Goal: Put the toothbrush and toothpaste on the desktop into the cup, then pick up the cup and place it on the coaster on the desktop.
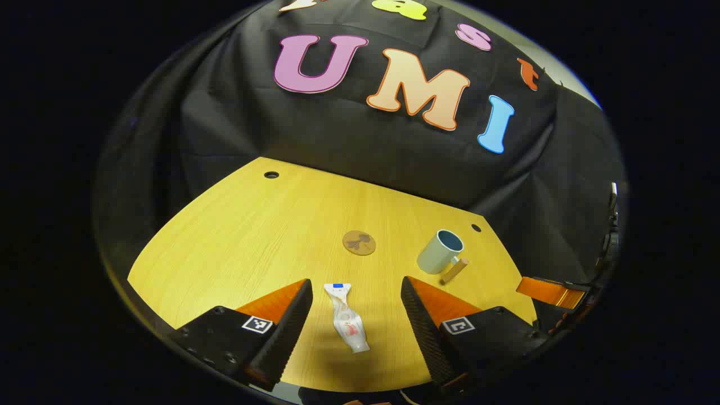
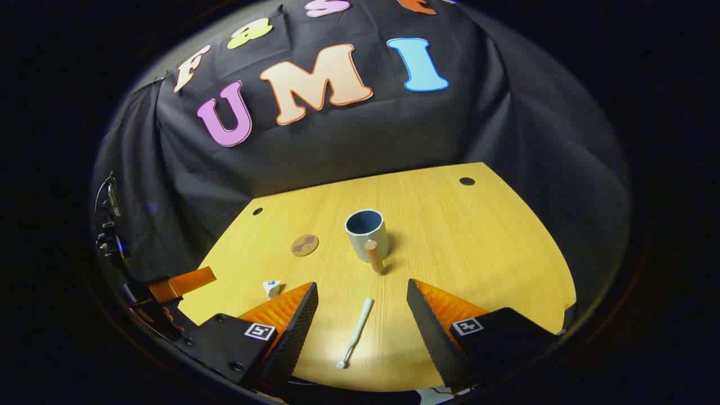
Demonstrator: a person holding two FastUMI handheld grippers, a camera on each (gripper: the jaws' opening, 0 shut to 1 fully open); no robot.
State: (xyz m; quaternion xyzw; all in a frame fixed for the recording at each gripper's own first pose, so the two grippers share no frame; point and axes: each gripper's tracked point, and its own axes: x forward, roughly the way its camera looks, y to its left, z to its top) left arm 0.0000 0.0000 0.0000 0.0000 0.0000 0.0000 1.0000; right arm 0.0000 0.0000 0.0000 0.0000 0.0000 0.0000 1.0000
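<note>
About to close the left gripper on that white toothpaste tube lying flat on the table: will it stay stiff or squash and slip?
The white toothpaste tube looks crumpled and partly used, so it will probably flex and squash. Its glossy skin may slide; gripping near the cap end seems safer. Lying flat, it should not roll.

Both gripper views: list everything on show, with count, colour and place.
table: one, yellow wood, against the black cloth wall
cup: one, pale grey-green, blue inside, wooden handle, upright mid-table
coaster: one, brown, round, left of the cup
toothpaste: one, white tube, lying flat between the left tongs' fingers
toothbrush: one, white, lying flat between the right tongs' fingers
left tongs: open, above the toothpaste
right tongs: open, above the toothbrush
</note>
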